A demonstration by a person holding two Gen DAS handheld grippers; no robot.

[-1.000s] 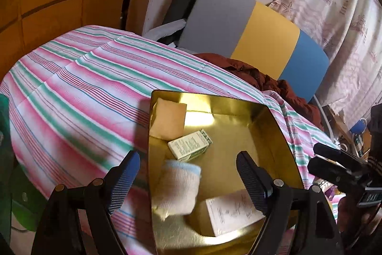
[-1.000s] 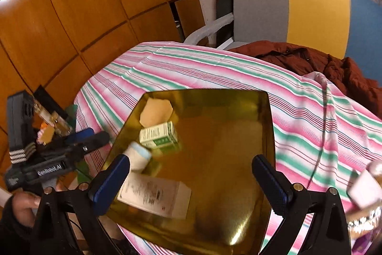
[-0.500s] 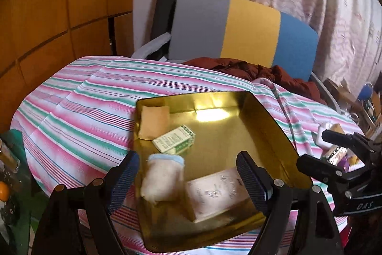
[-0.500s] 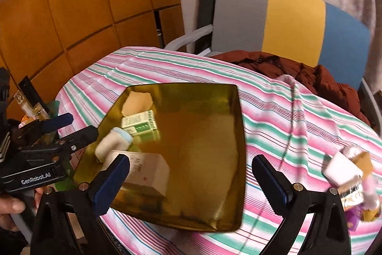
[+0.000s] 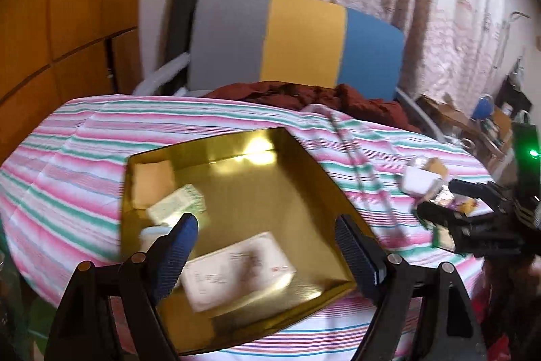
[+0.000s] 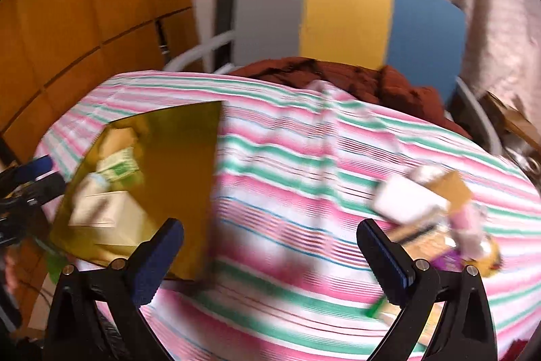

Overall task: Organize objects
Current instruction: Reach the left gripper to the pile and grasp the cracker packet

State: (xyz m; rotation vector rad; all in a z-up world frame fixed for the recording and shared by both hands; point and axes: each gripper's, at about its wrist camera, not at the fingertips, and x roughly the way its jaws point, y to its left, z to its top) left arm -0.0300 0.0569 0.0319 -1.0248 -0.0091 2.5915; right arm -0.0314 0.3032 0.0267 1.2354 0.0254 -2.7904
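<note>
Both claws are spread and empty: the left gripper hangs over the gold tray (several small boxes inside), the right gripper faces the loose pile of packets, blurred, probably cartons. Next: reach in and pinch one.

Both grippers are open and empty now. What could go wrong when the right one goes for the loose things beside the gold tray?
1. The loose pile is packed tight, so the open right gripper may knock a neighbour or pinch two items.
2. The pile lies near the striped cloth's edge; a push could send something off.
3. The gold tray overhangs the near edge, so the left gripper could tip it.
</note>
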